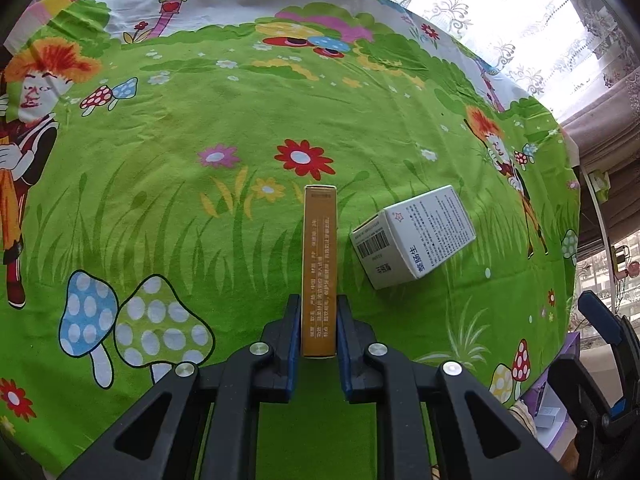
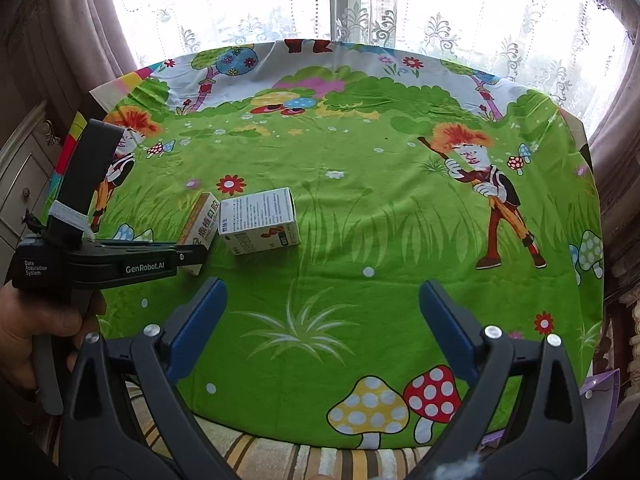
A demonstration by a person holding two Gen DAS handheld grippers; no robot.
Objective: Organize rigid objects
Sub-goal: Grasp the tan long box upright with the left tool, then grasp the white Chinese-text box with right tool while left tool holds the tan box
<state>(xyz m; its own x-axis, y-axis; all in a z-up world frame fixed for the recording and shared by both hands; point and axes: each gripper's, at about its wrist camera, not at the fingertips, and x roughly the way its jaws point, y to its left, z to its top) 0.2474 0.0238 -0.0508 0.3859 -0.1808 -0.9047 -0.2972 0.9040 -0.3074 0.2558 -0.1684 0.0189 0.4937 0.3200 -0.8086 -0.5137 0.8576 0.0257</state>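
Observation:
A slim yellow-orange box (image 1: 319,264) stands on its narrow edge on the bright green cartoon cloth (image 1: 200,120), and my left gripper (image 1: 319,300) is shut on its near end, one blue pad on each flat side. Just right of it lies a white medicine box (image 1: 412,236) with a barcode, tilted at an angle. The right wrist view shows the same yellow-orange box (image 2: 199,229) and white box (image 2: 262,226) side by side at centre left, with the left gripper body (image 2: 120,266) reaching in from the left. My right gripper (image 2: 322,300) stands open over bare cloth, holding nothing.
A person's hand (image 2: 36,332) grips the left tool's handle at the left edge. The table's near edge (image 2: 320,440) runs under the right gripper, with a striped cushion below. Lace curtains (image 2: 360,8) hang behind the table. A cabinet (image 2: 20,184) stands at left.

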